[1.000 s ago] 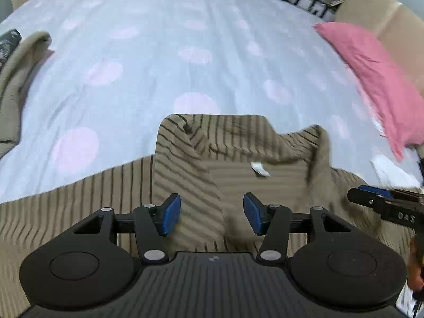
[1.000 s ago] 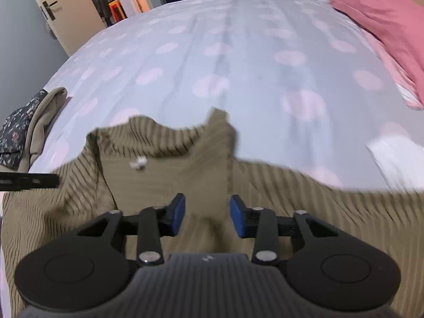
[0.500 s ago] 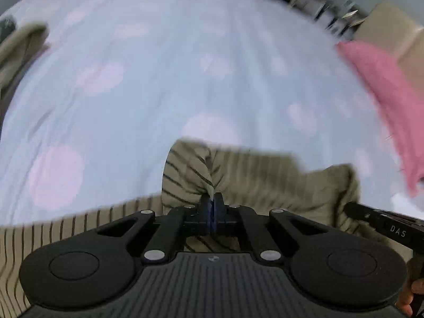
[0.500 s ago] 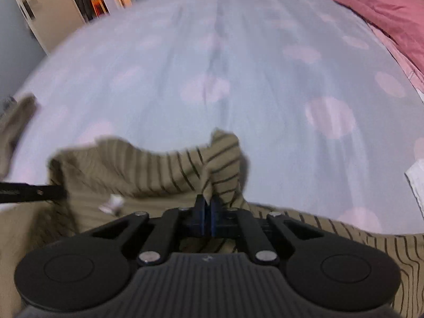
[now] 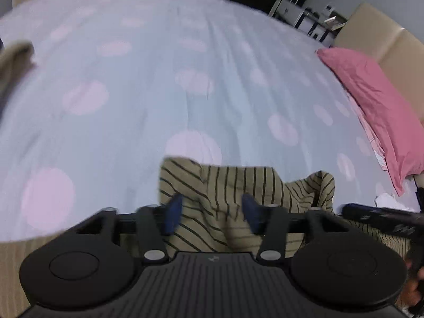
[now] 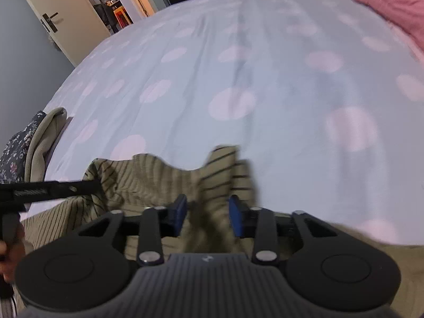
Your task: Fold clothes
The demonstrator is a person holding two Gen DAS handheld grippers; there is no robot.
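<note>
Both grippers, left (image 5: 212, 213) and right (image 6: 208, 216), pinched shut on the shirt (image 5: 238, 182) half a second ago, now stand spread at lower centre, suggesting the collar was released.

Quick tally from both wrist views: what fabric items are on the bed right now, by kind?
Olive striped shirt: 1
Pink pillow: 1
Beige plain garment at the bed's edge: 1
Dark floral fabric beside it: 1
White folded item, too small to identify: 1
Total: 5
</note>
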